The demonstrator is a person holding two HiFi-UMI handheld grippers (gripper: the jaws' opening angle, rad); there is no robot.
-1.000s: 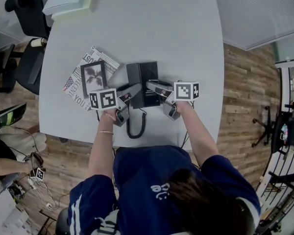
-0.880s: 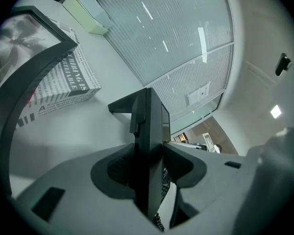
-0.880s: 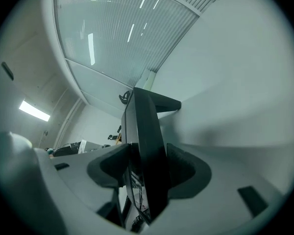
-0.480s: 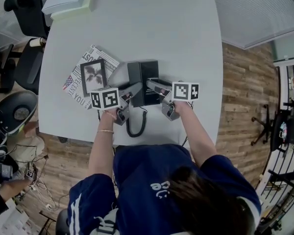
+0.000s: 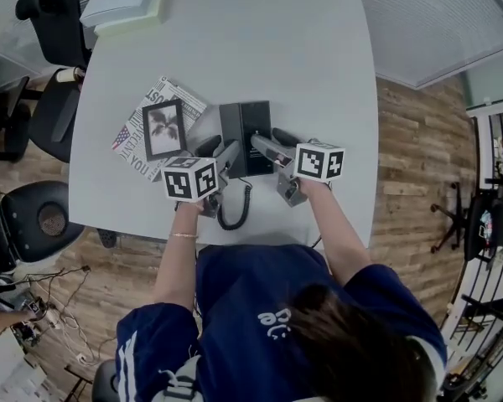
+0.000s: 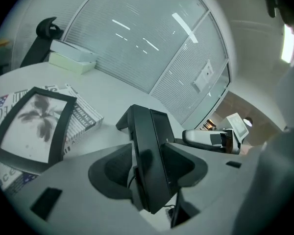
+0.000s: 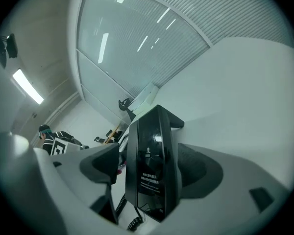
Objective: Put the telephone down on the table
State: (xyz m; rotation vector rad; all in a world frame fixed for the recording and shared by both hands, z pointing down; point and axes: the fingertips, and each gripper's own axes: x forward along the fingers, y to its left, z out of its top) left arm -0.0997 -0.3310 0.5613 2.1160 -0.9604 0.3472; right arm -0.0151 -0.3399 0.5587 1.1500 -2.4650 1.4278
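On the table, near its middle, the phone appears to rest flat. Its cord loops toward 6 o'clock, and a frame lies just beside it at 9 o'clock. The left gripper reaches in from 7 o'clock and the right gripper from 4 o'clock. Each has the phone's near end between its jaws. Both sets of jaws are opening, and the pads seem to stand off the casing, so the phone looks released. I judge this the letting-go step. Next, both grippers should draw straight back toward 6 o'clock without snagging the cord or nudging the phone.
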